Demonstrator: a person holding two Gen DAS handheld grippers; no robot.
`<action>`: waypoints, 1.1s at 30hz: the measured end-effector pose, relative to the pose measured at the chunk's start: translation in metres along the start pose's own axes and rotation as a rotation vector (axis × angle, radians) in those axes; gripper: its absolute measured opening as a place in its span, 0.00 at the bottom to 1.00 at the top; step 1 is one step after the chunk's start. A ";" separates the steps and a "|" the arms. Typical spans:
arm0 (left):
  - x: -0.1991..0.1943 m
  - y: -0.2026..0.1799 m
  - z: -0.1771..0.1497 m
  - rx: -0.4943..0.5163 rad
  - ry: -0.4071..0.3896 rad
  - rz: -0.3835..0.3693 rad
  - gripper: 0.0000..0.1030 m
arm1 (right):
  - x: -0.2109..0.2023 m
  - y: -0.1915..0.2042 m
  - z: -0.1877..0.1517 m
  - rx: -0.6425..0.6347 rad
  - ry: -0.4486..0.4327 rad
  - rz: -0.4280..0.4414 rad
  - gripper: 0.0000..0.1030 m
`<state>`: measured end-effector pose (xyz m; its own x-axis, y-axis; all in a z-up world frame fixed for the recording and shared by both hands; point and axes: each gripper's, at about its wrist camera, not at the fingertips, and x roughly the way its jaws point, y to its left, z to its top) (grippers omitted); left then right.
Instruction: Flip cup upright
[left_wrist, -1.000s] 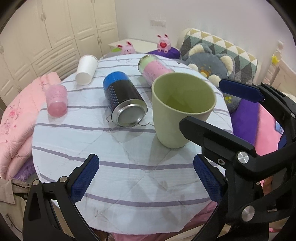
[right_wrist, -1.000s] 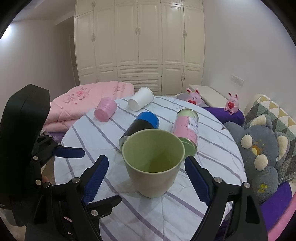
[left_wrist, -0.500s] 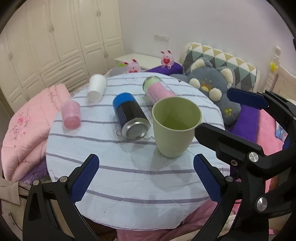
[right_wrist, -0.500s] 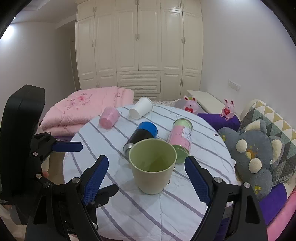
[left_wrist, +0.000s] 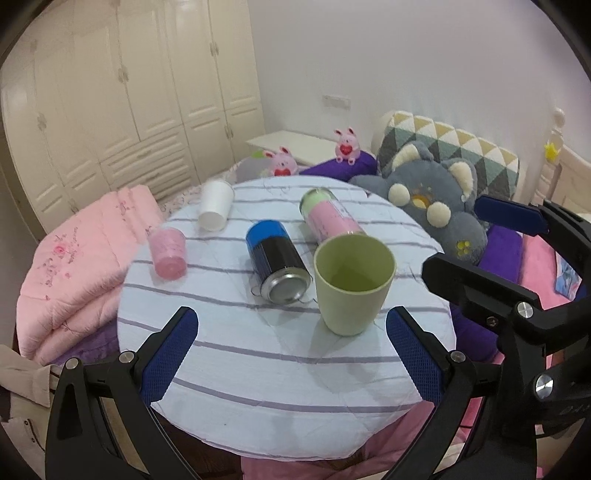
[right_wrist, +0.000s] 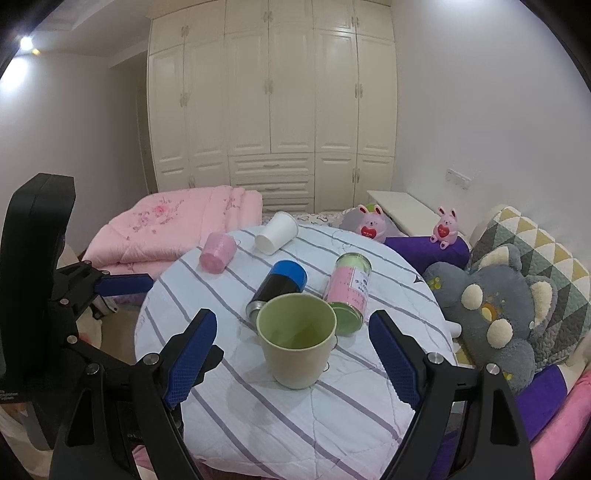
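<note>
A light green cup (left_wrist: 351, 284) stands upright, mouth up, on the round striped table (left_wrist: 229, 354); it also shows in the right wrist view (right_wrist: 297, 339). My left gripper (left_wrist: 291, 354) is open and empty, held back above the table's near edge, apart from the cup. My right gripper (right_wrist: 291, 354) is open and empty, also drawn back, with the cup ahead between its fingers' line but well clear of them. The right gripper's body shows at the right of the left wrist view.
A blue-and-black can (left_wrist: 277, 262), a pink-and-green can (left_wrist: 328, 218), a pink cup (left_wrist: 168, 251) and a white cup (left_wrist: 214, 205) lie on their sides on the table. A pink quilt (left_wrist: 74, 266) lies left; a grey plush toy (left_wrist: 432, 206) and pillows lie right.
Both grippers have pulled back and up from the table. The green cup now looks smaller and farther away. It stays upright and has not moved.
</note>
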<state>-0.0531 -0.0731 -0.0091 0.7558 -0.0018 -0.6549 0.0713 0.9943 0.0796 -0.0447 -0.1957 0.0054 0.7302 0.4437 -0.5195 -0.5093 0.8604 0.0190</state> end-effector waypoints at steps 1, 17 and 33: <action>-0.003 0.001 0.001 -0.006 -0.008 0.007 1.00 | -0.002 -0.001 0.001 0.004 -0.005 -0.003 0.83; -0.013 0.017 0.012 -0.116 -0.055 0.056 1.00 | -0.011 -0.021 0.011 0.071 -0.047 -0.204 0.83; -0.016 0.013 0.022 -0.143 -0.130 0.038 1.00 | 0.000 -0.032 0.009 0.104 -0.015 -0.213 0.83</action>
<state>-0.0502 -0.0630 0.0188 0.8345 0.0318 -0.5501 -0.0452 0.9989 -0.0107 -0.0237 -0.2211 0.0128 0.8234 0.2522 -0.5084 -0.2935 0.9559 -0.0012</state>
